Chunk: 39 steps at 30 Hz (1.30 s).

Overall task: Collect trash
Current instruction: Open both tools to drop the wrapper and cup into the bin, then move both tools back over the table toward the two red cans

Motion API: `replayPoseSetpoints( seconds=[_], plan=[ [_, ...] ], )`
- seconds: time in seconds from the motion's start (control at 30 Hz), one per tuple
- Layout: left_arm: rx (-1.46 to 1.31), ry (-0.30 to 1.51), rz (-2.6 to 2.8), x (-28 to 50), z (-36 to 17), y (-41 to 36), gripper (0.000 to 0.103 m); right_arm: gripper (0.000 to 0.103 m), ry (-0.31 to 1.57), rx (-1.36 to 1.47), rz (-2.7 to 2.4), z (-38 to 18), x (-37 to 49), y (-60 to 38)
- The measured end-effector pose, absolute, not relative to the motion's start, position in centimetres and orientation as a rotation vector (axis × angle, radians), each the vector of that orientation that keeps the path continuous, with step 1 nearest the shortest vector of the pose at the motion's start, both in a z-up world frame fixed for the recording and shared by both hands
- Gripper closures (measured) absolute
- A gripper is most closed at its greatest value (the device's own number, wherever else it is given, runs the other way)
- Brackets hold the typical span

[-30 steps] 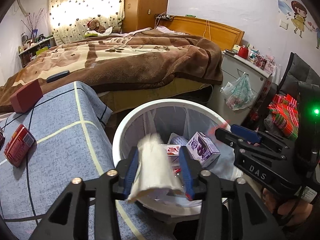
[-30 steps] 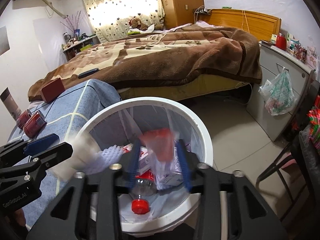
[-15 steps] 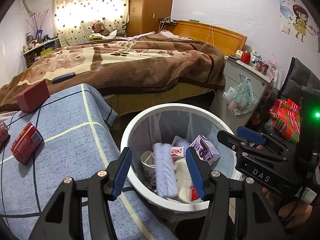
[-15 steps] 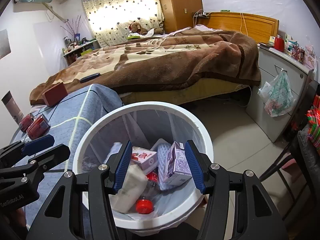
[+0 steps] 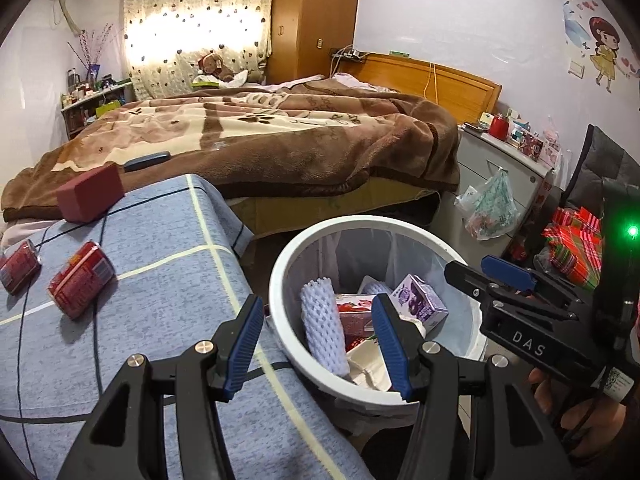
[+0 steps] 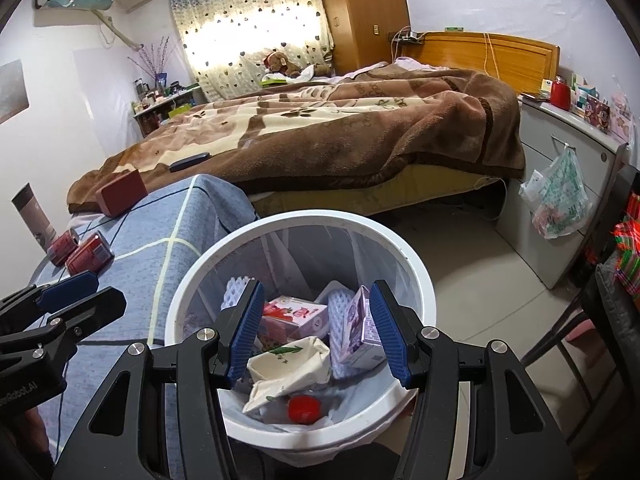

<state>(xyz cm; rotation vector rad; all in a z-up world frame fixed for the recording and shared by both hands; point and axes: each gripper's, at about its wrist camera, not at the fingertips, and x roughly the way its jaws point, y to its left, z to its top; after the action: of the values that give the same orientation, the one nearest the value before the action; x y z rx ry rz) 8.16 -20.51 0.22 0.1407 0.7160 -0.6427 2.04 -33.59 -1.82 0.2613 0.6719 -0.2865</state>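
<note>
A white bin [image 6: 416, 280] with a clear liner stands beside the blue-clothed table [image 5: 160, 320]. Inside lie a purple carton [image 6: 362, 330], a strawberry carton [image 6: 294, 314], a pale foam net sleeve [image 5: 322, 328], crumpled white paper [image 6: 288, 368] and a red cap [image 6: 304, 408]. My left gripper [image 5: 316, 302] hangs open over the bin's left rim with nothing between its pads. Above the bin's middle my right gripper [image 6: 317, 292] is open and holds nothing. Two red cans [image 5: 80, 280] lie on the table's left side.
A dark red box [image 5: 90, 192] sits at the table's far edge. Behind it is a bed [image 5: 260, 140] with a brown blanket. A grey cabinet [image 6: 568, 168] with a hanging plastic bag [image 6: 560, 200] stands at the right, near a dark chair [image 6: 600, 320].
Both grippers opened and the pieces of trash they held dropped into the bin. The left gripper drew back and left, so more of the table shows.
</note>
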Motion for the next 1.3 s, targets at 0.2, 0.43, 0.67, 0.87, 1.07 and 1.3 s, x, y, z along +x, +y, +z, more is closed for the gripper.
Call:
replayPoseSetpoints(
  seconds=[0.2,0.43,0.67,0.87,1.07,1.3],
  plan=[
    [0.135,0.692,-0.606,7.9,0.7,-18.9,0.045,0.047,0.659,0.258,-0.267,-1.4,2.2,-32.5],
    [0.104,0.671,-0.571,7.8,1.5,-16.3,0.044,0.047,0.648,0.246,-0.228,-1.0,2.7,-30.8],
    [0.076,0.656,-0.513,8.1,1.9,-12.9,0.044,0.047,0.651,0.230,-0.189,-0.8,3.5,-29.0],
    [0.050,0.653,-0.457,8.5,2.0,-9.6,0.044,0.047,0.641,0.220,-0.149,-0.3,4.3,-27.0],
    [0.039,0.646,-0.379,9.0,2.0,-6.3,0.043,0.047,0.651,0.196,-0.089,-0.3,5.4,-24.5],
    [-0.002,0.651,-0.315,10.1,1.8,-1.8,0.043,0.047,0.667,0.172,-0.018,-0.1,7.1,-21.4]
  ],
)
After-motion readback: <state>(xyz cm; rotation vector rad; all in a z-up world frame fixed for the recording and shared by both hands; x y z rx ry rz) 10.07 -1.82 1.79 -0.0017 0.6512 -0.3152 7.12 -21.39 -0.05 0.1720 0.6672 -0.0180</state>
